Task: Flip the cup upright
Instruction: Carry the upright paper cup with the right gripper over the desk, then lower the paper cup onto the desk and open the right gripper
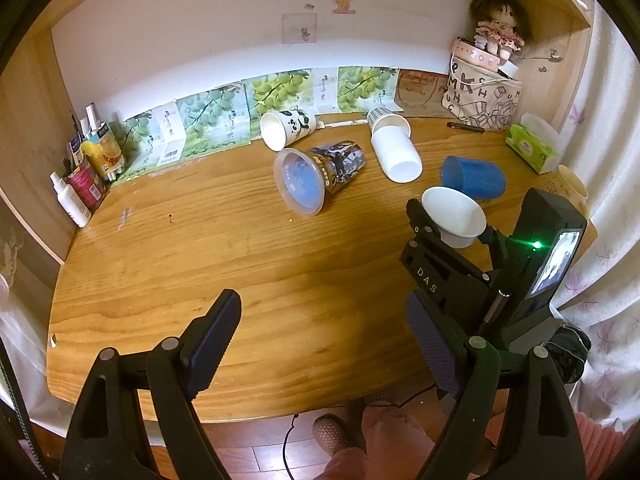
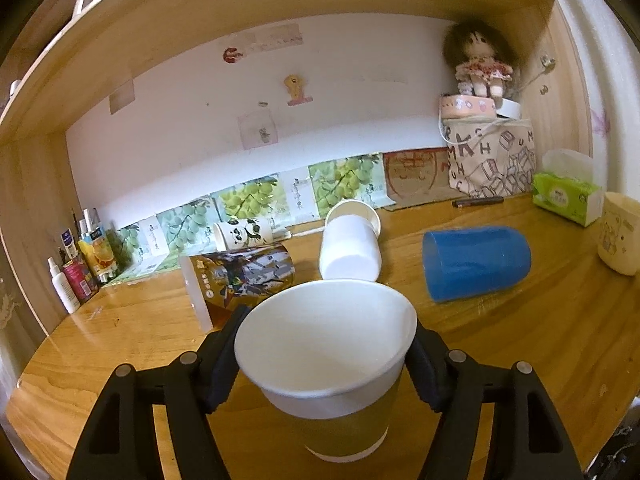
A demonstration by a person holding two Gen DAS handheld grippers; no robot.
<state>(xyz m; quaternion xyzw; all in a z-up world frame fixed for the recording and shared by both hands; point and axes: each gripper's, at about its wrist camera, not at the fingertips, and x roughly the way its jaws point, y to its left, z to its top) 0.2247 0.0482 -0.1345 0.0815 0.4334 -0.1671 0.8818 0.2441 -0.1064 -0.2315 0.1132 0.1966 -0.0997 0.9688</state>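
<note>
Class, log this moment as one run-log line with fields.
right gripper: shut on paper cup, mouth up | left gripper: open, empty | blue cup: on its side | table: other cups lying down

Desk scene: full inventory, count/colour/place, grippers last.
paper cup: 1, white inside with brown sleeve, upright in the right gripper
blue cup: 1, on its side, desk right
white cups: 2, nested, on their side, desk centre-back
printed cup: 1, clear lid, on its side, desk centre
panda cup: 1, white, on its side by the wall
cream cup: 1, upright, far right
tissue box: 1, green, back right
doll: 1, on a lettered bag
bottles: several, back left
left gripper: open, above the desk
right gripper: shut on paper cup
</note>
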